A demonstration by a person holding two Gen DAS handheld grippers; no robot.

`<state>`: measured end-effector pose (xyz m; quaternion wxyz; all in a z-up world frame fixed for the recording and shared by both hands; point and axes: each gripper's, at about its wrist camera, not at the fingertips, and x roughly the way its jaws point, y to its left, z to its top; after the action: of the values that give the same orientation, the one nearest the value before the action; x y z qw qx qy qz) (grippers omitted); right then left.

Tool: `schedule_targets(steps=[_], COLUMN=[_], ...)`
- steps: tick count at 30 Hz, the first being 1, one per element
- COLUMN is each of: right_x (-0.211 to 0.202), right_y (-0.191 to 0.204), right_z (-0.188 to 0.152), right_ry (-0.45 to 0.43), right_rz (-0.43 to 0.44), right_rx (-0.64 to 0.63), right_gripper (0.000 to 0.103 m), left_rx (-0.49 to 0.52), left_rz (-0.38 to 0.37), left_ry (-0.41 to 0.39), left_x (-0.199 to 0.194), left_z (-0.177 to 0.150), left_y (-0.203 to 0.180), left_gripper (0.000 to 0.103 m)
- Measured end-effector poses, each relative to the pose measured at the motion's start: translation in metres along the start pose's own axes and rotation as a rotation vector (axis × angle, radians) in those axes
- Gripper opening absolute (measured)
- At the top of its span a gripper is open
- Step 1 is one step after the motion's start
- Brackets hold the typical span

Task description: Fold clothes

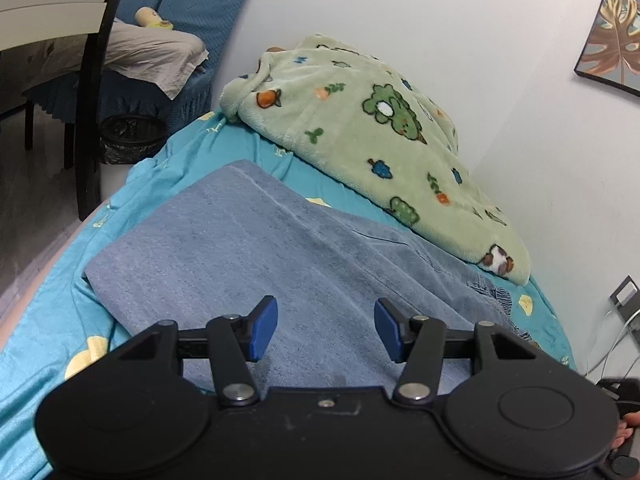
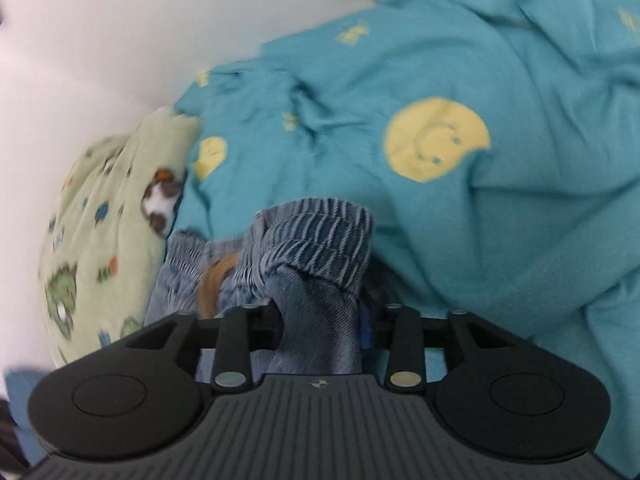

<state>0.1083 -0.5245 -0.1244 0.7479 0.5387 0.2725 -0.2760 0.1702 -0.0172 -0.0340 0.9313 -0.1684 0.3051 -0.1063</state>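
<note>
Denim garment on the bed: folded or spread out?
Folded, partly. The denim garment lies as a flat doubled panel on the teal sheet; its bunched elastic waistband is lifted in the right hand-held gripper.

Light: soft, even and bright; white wall (image 1: 420,20) without glare.
Shadows: faint, only under the green blanket (image 1: 360,128).
Left view: sharp, edges bent by the fisheye lens.
Right view: motion blur on blanket and bed sheet (image 2: 500,80).
</note>
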Motion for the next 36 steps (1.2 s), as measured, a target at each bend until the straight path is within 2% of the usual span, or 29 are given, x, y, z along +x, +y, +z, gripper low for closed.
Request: schedule_targets(steps=[2,4,8,14,17,21,23,25,29,36], right_x=[-0.016,-0.032,-0.058,-0.049,-0.032,-0.005,0.011,0.025,0.054,0.077], right_y=[0.01,0.013,0.024,0.079,0.097,0.13,0.142,0.15,0.164,0.175], right_z=[-0.007,-0.014,-0.027,-0.07,-0.104,-0.153,-0.172,-0.182,-0.194,-0.213], right_ry=[-0.019,-0.047,-0.135,-0.175,-0.1,0.01,0.059,0.091,0.121,0.203], right_rz=[-0.008,-0.005,0.012,0.103,0.231,0.386,0.436,0.454,0.451,0.521], right_rx=[-0.064,-0.093,-0.155,-0.516,-0.619,-0.886,-0.99,-1.029,-1.088,-1.149], right_gripper=[0.055,0.061,0.062,0.066,0.066,0.067,0.074,0.08,0.087,0.089], left_rx=[0.009,0.016,0.052,0.078,0.079,0.055,0.041,0.031,0.039,0.073], left_rz=[0.008,0.005,0.002,-0.003,0.008,0.019,0.024,0.021,0.017,0.018], left_ry=[-0.007,-0.009,-0.016,-0.028,-0.037,-0.048,-0.047,-0.038,-0.018,0.016], left_x=[0.0,-0.001,-0.004,-0.011,-0.011,-0.012,-0.011,-0.01,-0.008,0.005], left_z=[0.0,0.0,-0.001,-0.004,-0.001,0.005,0.007,0.008,0.01,0.008], left_y=[-0.001,-0.003,-0.009,-0.014,-0.012,-0.005,-0.001,0.002,0.001,0.001], left_gripper=[0.05,0.051,0.051,0.051,0.051,0.052,0.052,0.052,0.055,0.056])
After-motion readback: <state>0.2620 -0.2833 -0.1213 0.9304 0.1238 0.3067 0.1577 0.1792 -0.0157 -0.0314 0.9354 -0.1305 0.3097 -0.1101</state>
